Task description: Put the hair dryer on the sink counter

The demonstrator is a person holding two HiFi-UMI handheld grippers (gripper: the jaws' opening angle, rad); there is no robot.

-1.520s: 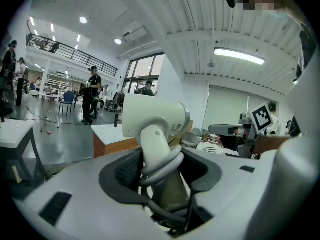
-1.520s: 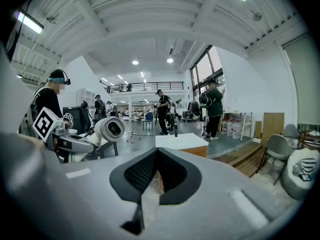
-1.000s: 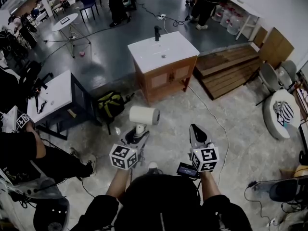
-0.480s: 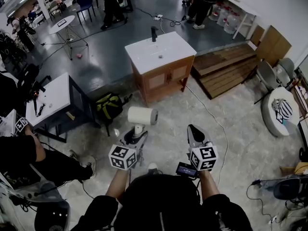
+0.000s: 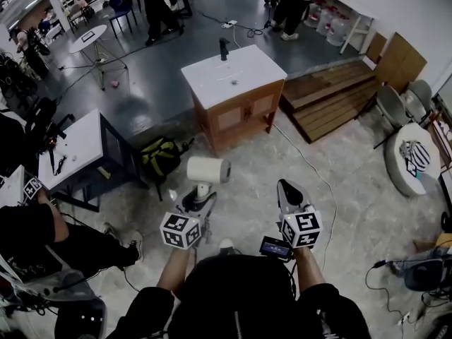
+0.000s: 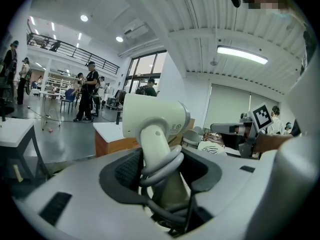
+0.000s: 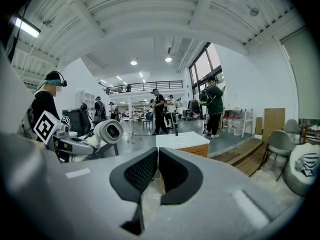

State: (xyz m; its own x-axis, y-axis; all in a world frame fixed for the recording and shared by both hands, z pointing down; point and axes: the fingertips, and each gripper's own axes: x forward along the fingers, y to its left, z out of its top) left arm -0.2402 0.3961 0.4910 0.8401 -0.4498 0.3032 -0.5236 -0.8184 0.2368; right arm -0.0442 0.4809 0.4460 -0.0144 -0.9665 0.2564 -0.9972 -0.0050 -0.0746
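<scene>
A white hair dryer stands upright in my left gripper, which is shut on its handle; its grey cord is looped round the handle. In the left gripper view the dryer's barrel fills the middle. My right gripper is shut with nothing between its pads, level with the left one; its pads meet in its own view. The sink counter, white on a wooden cabinet with a black tap, stands on the floor a few steps ahead. It also shows beyond the jaws as the white counter.
A dark table with a white top is at left, a green backpack lies beside it. Wooden pallets lie right of the sink, a cable runs across the floor. People stand at the back and sit at left.
The sink counter has shifted slightly up and left in the head view. Both grippers keep their hold and pose; the people at the back have moved a little.
</scene>
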